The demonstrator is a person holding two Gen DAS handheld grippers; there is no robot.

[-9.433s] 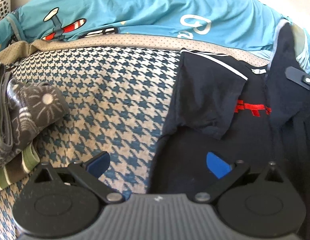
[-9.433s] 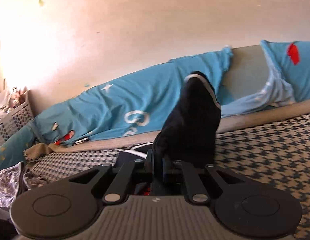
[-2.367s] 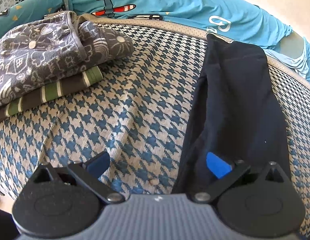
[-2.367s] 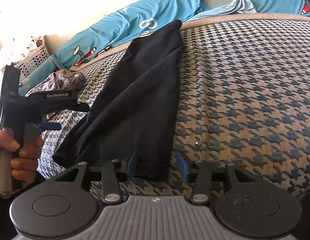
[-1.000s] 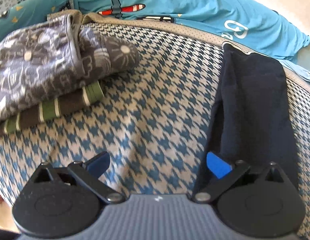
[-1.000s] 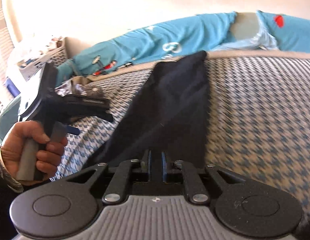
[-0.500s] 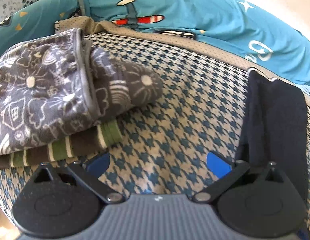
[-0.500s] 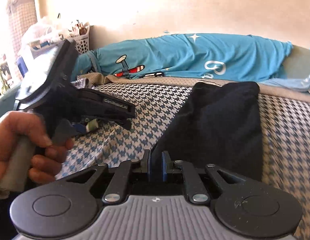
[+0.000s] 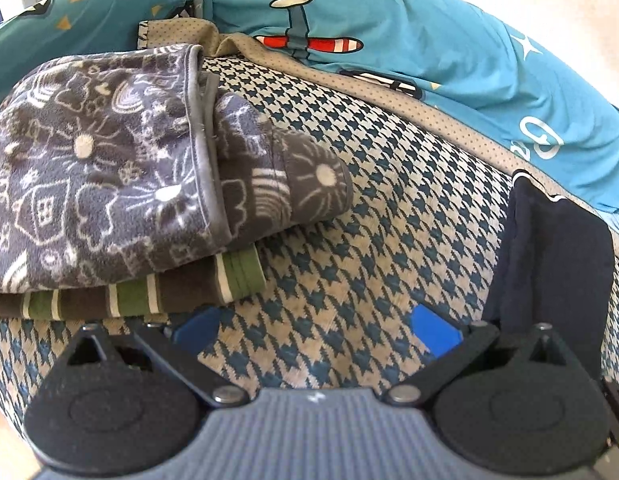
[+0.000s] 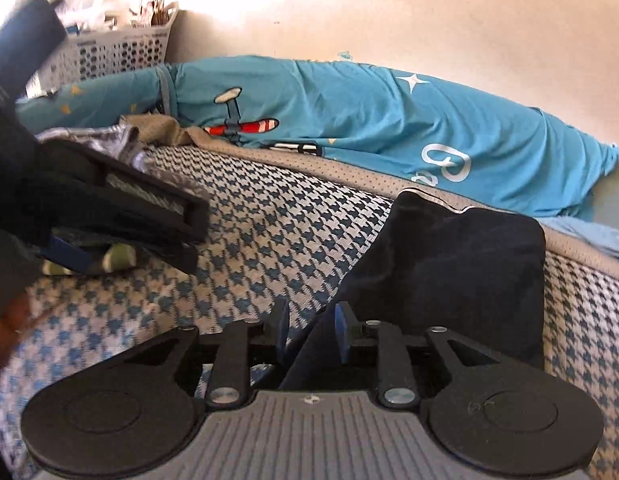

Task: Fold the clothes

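A black garment [image 10: 461, 272] lies folded short on the houndstooth bed cover [image 10: 277, 232], its far edge near the teal duvet. My right gripper [image 10: 311, 330] is at its near left corner. Its jaws are opening, and the cloth's edge runs slack between the parted blue pads. In the left wrist view the black garment [image 9: 557, 264] is at the far right. My left gripper [image 9: 315, 332] is open over bare cover with nothing between its fingers. From the right wrist view the left gripper [image 10: 193, 240] hovers at the left, held by a hand [image 10: 9, 320].
A folded stack lies at the left: a grey patterned fleece [image 9: 129, 184] on top of a green-and-brown striped garment [image 9: 149, 300]. A teal duvet with an airplane print [image 9: 389, 40] runs along the back by the wall. A white laundry basket [image 10: 117, 52] stands behind it at the left.
The right gripper, shut on the black cloth, carried its near end forward, so the garment lies shorter; its jaws have now parted. The left gripper shifted left toward the folded stack.
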